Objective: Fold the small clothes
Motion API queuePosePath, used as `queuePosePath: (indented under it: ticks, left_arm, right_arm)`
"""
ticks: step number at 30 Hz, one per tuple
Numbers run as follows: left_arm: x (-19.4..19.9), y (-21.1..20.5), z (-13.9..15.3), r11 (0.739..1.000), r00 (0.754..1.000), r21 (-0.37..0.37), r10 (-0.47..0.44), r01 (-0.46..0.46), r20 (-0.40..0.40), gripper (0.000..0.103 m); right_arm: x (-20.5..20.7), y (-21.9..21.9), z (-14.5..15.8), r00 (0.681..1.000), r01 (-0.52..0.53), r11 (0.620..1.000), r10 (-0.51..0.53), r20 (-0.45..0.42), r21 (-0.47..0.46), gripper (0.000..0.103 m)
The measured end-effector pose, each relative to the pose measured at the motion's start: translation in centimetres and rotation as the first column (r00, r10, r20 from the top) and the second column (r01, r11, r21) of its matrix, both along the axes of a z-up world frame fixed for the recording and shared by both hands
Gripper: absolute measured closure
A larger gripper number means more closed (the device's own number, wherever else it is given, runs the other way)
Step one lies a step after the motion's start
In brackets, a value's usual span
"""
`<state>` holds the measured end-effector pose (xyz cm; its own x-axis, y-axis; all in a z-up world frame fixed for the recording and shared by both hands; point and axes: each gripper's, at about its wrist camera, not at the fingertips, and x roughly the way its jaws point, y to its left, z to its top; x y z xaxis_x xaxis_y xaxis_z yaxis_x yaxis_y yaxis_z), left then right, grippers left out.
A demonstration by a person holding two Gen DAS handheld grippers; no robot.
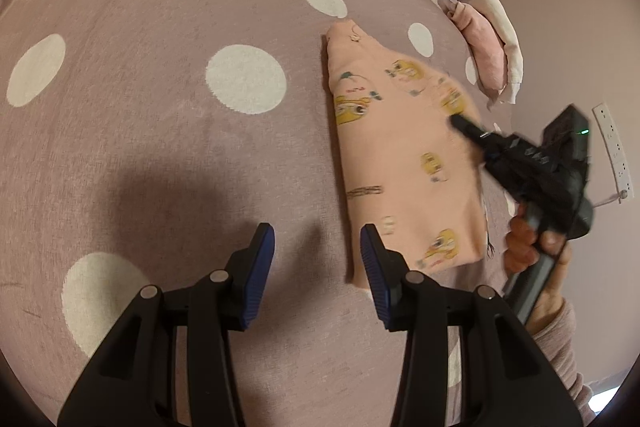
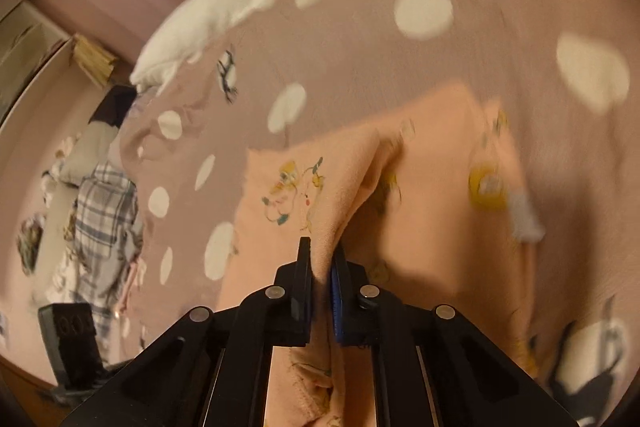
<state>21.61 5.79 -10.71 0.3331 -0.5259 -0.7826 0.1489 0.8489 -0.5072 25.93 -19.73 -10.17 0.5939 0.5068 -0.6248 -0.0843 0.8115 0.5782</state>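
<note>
Right wrist view showed the right gripper (image 2: 320, 259) pinching a fold of the peach garment (image 2: 432, 195) lying on the dotted bedspread (image 2: 360, 67), while the left gripper (image 1: 318, 247) hung wide beside it, so an unanchored pull risked dragging and undoing the fold.

Nothing readable here tbh. The peach garment (image 1: 404, 163) only has cartoon prints plus a brownish mark that might be lettering, too blurry to make out.

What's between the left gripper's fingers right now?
Only bare dotted bedspread, seen in the left wrist view; the left gripper is open, with the peach garment just to its right.
</note>
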Motion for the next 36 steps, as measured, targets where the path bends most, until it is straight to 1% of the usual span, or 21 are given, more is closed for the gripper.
queuePosePath:
  ticks: [1, 4, 6, 7, 11, 13, 15, 16, 18, 19, 20, 22, 23, 25, 27, 28, 31, 33, 36]
  left_arm:
    - [0.1, -0.3, 0.0, 1.000, 1.000, 0.003, -0.006, 0.006, 0.003, 0.059]
    - [0.2, -1.0, -0.1, 1.000, 1.000, 0.007, -0.028, 0.028, 0.006, 0.059]
    - [0.5, -1.7, -0.3, 0.999, 0.999, 0.010, -0.043, 0.043, 0.007, 0.059]
    - [0.7, -2.3, -0.3, 0.999, 0.999, 0.012, -0.053, 0.053, 0.009, 0.059]
    - [1.4, -4.5, 0.2, 0.996, 0.995, 0.011, -0.094, 0.094, 0.029, 0.059]
    - [1.5, -5.6, 0.5, 0.993, 0.992, 0.017, -0.120, 0.120, 0.044, 0.059]
    - [1.5, -7.0, 0.8, 0.988, 0.986, 0.030, -0.153, 0.151, 0.065, 0.059]
    - [1.5, -7.8, 0.9, 0.985, 0.982, 0.037, -0.172, 0.169, 0.074, 0.059]
    - [1.7, -8.8, 0.8, 0.981, 0.978, 0.045, -0.193, 0.189, 0.085, 0.059]
    - [1.7, -9.2, 0.7, 0.979, 0.976, 0.048, -0.201, 0.197, 0.088, 0.059]
    - [1.9, -9.8, 0.5, 0.977, 0.973, 0.049, -0.212, 0.208, 0.088, 0.059]
    - [2.1, -10.7, 0.0, 0.973, 0.969, 0.050, -0.231, 0.227, 0.085, 0.060]
    - [2.1, -11.2, -0.2, 0.970, 0.967, 0.057, -0.241, 0.237, 0.084, 0.061]
    - [2.1, -12.1, -0.7, 0.964, 0.962, 0.072, -0.260, 0.255, 0.080, 0.061]
    - [2.3, -12.8, -1.7, 0.958, 0.959, 0.090, -0.278, 0.272, 0.060, 0.061]
    - [2.4, -12.9, -2.2, 0.957, 0.959, 0.097, -0.278, 0.273, 0.050, 0.061]
    - [2.8, -13.1, -2.5, 0.954, 0.956, 0.091, -0.290, 0.285, 0.047, 0.059]
    - [2.9, -12.9, -2.4, 0.952, 0.953, 0.083, -0.299, 0.295, 0.048, 0.059]
    - [3.1, -12.2, -1.9, 0.956, 0.955, 0.051, -0.292, 0.289, 0.051, 0.059]
  right_arm:
    - [-0.3, -0.6, 1.2, 0.999, 0.005, 1.000, -0.005, 0.032, -0.007, 0.094]
    - [-0.6, -2.5, 3.3, 0.995, 0.051, 0.998, -0.048, 0.086, -0.036, 0.094]
    - [-0.5, -3.7, 3.4, 0.994, 0.073, 0.996, -0.069, 0.085, -0.045, 0.094]
    - [-0.3, -4.4, 2.9, 0.995, 0.082, 0.994, -0.078, 0.058, -0.068, 0.094]
    - [0.5, -5.1, -0.3, 0.995, 0.085, 0.986, -0.092, -0.039, -0.146, 0.094]
    - [0.6, -5.5, -1.1, 0.993, 0.097, 0.985, -0.105, -0.051, -0.140, 0.094]
    - [0.5, -5.9, -1.1, 0.991, 0.115, 0.987, -0.122, -0.053, -0.115, 0.094]
    - [0.4, -6.0, -0.9, 0.990, 0.130, 0.984, -0.135, -0.040, -0.119, 0.094]
    - [-0.1, -5.8, 0.3, 0.985, 0.173, 0.966, -0.173, 0.016, -0.194, 0.092]
    - [-0.5, -5.7, 1.0, 0.979, 0.205, 0.949, -0.196, 0.061, -0.239, 0.092]
    - [-0.8, -5.6, 1.8, 0.973, 0.228, 0.939, -0.207, 0.104, -0.256, 0.092]
    - [-1.0, -5.5, 2.9, 0.970, 0.218, 0.947, -0.182, 0.162, -0.238, 0.092]
    - [-0.8, -5.6, 3.1, 0.972, 0.200, 0.951, -0.162, 0.170, -0.235, 0.092]
    - [0.2, -5.2, 2.9, 0.982, 0.149, 0.958, -0.114, 0.152, -0.244, 0.092]
    - [1.5, -4.7, 1.9, 0.991, 0.117, 0.955, -0.093, 0.098, -0.274, 0.092]
    - [2.5, -4.7, 0.8, 0.994, 0.108, 0.951, -0.097, 0.052, -0.289, 0.092]
    - [3.8, -5.3, -1.5, 0.988, 0.135, 0.948, -0.149, -0.026, -0.287, 0.092]
    - [3.7, -5.5, -1.6, 0.985, 0.161, 0.946, -0.172, -0.017, -0.282, 0.093]
    - [2.9, -5.9, -1.0, 0.982, 0.179, 0.943, -0.187, -0.004, -0.280, 0.092]
